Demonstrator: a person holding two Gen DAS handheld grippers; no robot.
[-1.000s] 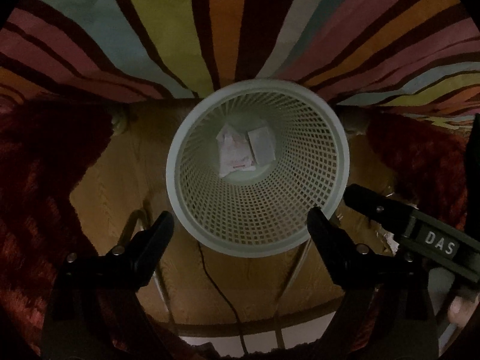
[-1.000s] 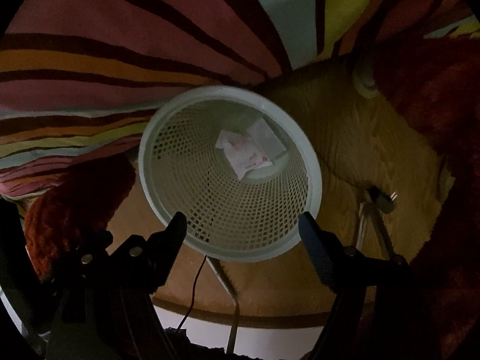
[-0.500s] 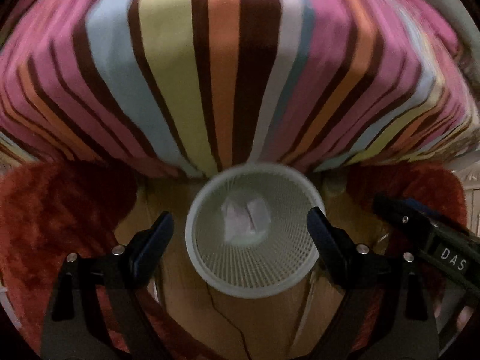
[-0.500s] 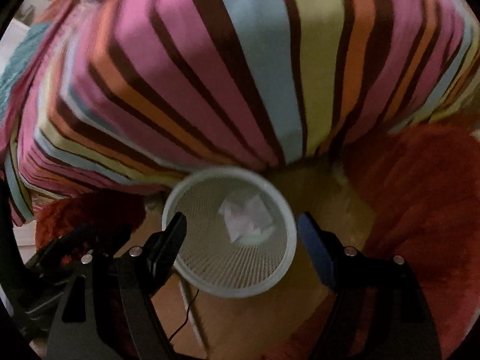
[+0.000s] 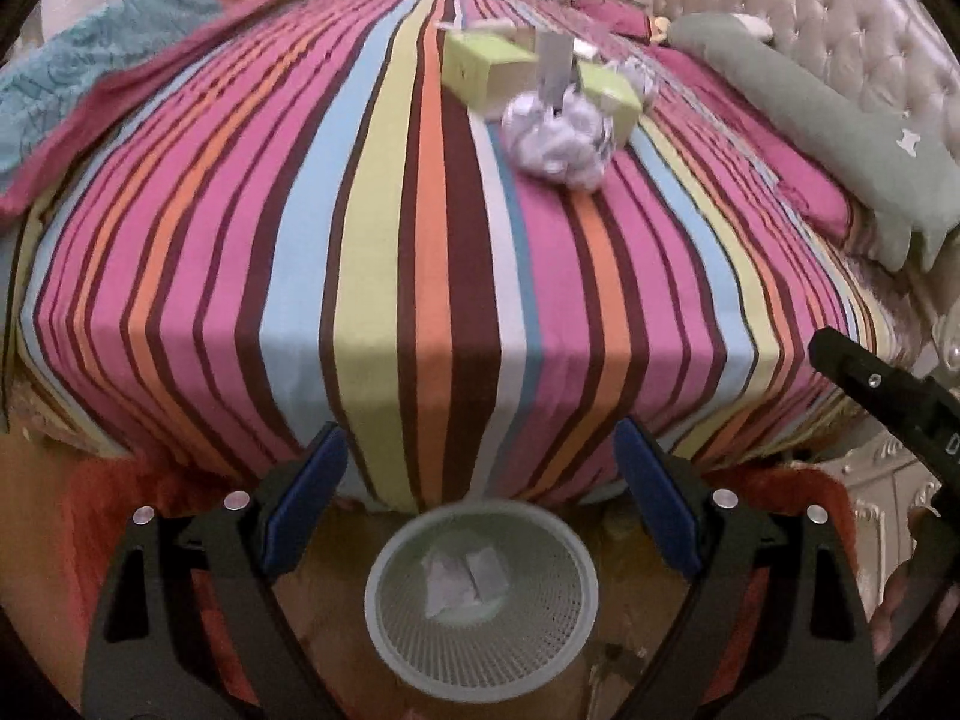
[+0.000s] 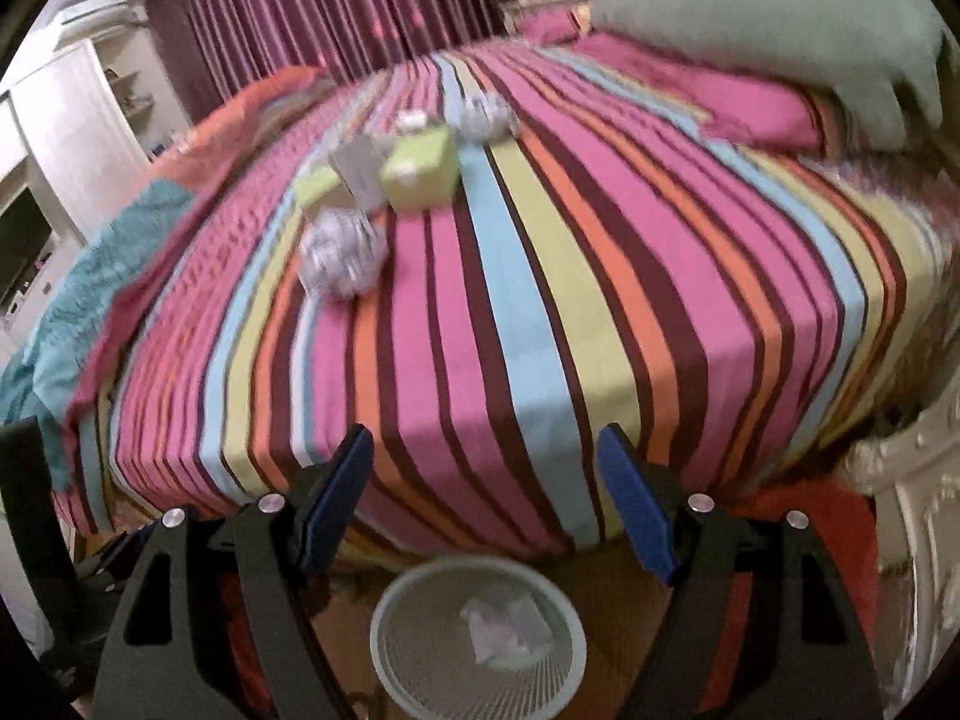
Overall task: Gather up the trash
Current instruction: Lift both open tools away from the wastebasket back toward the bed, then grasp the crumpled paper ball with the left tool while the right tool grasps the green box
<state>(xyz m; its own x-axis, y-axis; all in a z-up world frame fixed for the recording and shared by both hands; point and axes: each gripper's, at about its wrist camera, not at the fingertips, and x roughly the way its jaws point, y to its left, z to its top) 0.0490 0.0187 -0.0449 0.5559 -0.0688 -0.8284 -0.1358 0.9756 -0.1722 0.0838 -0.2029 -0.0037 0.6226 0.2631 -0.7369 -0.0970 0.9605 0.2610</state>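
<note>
Both hand-held grippers up over the bin (image 5: 482, 600) now; left hand-held gripper (image 5: 482, 504) wide open and empty, right hand-held gripper (image 6: 485, 498) open and empty too; two scraps (image 5: 462, 579) already lie in the bin, so this looks like the turn toward the next piece; that would be the paper ball (image 5: 555, 141) well up the bed (image 5: 384, 276), touching the green boxes (image 5: 486, 69); next move calls for a long reach forward; the pile beyond is blurred, a second ball (image 6: 487, 114) barely readable, the bin's near rim cut off
</note>
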